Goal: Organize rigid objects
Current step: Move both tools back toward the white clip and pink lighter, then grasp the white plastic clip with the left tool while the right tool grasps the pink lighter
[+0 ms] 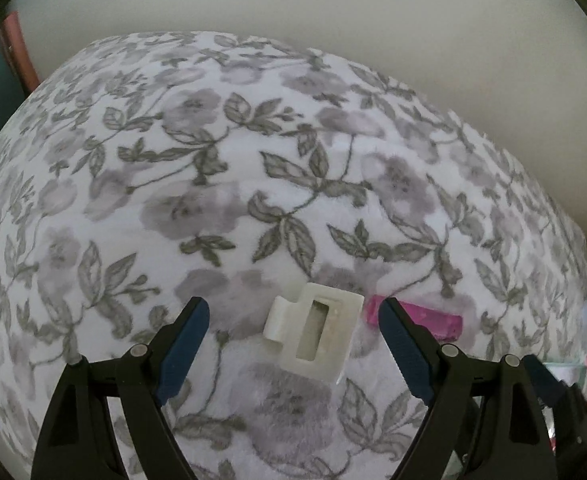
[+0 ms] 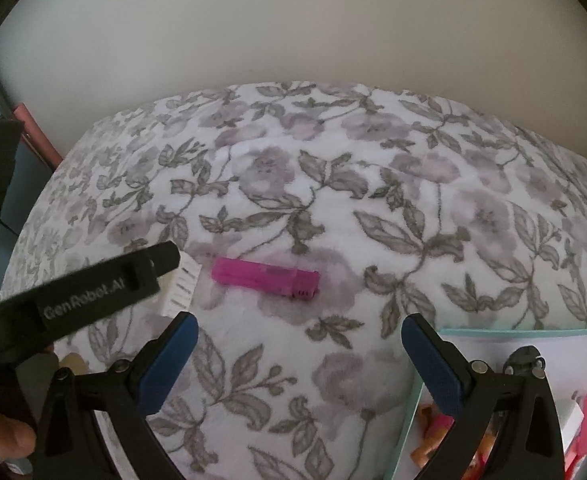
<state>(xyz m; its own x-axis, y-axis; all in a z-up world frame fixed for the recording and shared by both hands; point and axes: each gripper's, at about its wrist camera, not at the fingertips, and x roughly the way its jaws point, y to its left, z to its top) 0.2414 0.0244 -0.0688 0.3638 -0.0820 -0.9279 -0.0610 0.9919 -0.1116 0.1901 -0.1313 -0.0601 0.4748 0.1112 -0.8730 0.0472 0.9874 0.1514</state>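
The left gripper point(image 2: 81, 296) is covering most of the white clip point(image 2: 181, 286) — the box's point(image 2: 525, 330) bright contents are blurring, cut off at the frame's edge.

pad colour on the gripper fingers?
Dark blue pads on black arms, on both grippers; clearest in the left wrist view.

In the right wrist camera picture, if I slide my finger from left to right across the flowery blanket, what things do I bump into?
Black left gripper → white ridged plastic clip → pink plastic lighter-shaped piece → mint-edged white box holding orange and pink bits.
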